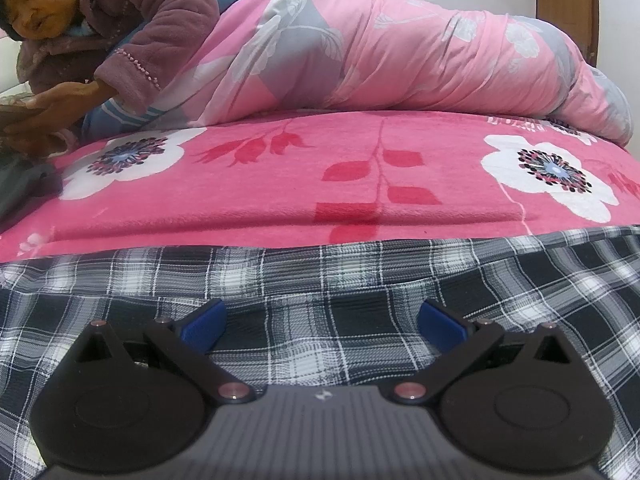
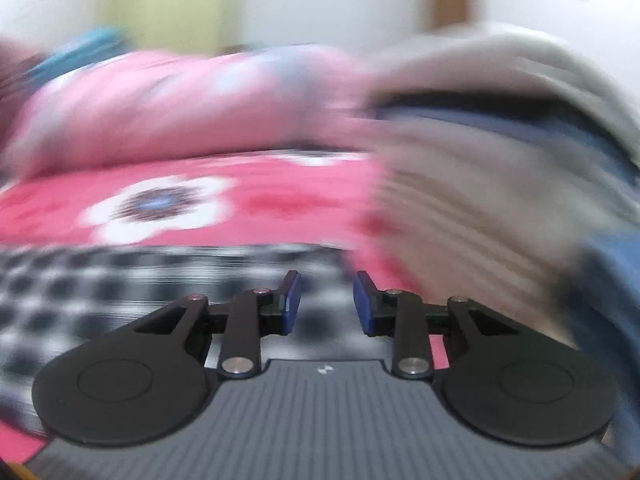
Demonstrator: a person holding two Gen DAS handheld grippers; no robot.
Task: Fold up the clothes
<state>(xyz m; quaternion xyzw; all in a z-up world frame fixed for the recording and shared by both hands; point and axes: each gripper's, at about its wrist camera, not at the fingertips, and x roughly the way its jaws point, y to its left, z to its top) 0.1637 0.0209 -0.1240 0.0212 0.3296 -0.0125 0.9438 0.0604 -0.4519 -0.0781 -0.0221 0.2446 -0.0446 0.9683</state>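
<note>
Plaid garment [image 1: 320,280]: spread flat along the bed's [image 1: 280,184] near edge, laid for folding.
Left hand-held gripper [image 1: 322,322]: jaws wide apart, holding nothing, low over the plaid.
Right hand-held gripper [image 2: 327,304]: jaws parted, holding nothing; view blurred.

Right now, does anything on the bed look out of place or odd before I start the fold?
Nothing looks damaged or spilled. The plaid garment lies flat at the bed's near edge, both grippers open and empty. Two cautions: a person's hand rests at the far left of the bed, and the right wrist view is motion-blurred, so the grey pile is unclear.
</note>
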